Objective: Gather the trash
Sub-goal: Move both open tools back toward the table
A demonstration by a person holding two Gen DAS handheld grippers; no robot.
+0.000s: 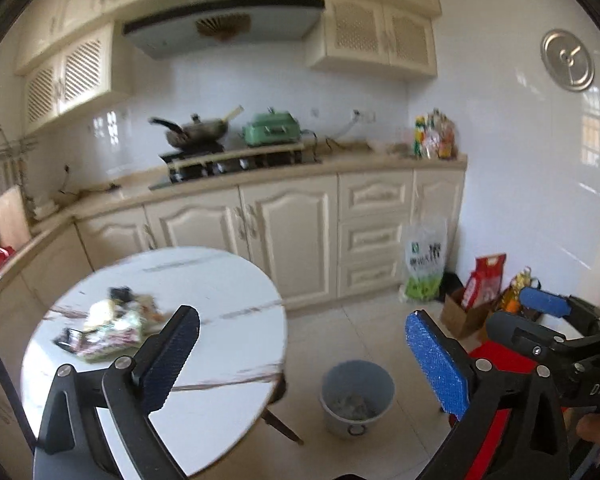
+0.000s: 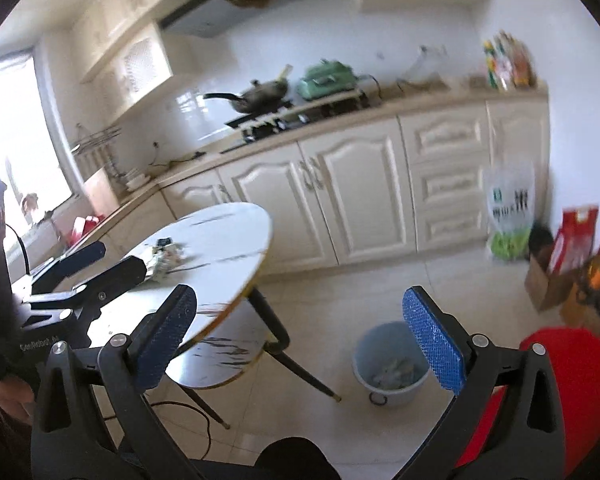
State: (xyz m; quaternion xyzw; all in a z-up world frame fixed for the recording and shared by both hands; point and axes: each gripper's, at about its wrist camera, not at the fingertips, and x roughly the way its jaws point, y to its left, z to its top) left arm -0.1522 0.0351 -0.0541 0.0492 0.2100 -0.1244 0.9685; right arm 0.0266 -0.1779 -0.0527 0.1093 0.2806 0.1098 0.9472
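A pile of crumpled wrappers lies on the round white marble table, on its left part. A grey bin stands on the floor to the right of the table, with some trash at its bottom. My left gripper hangs open and empty above the table edge and the bin. To its right my right gripper is also in sight. In the right wrist view my right gripper is open and empty above the bin. My left gripper is near the wrappers on the table.
A red stool stands close on the right. Bags and a cardboard box sit by the wall. Cream cabinets with a stove and wok run along the back. A cable lies under the table.
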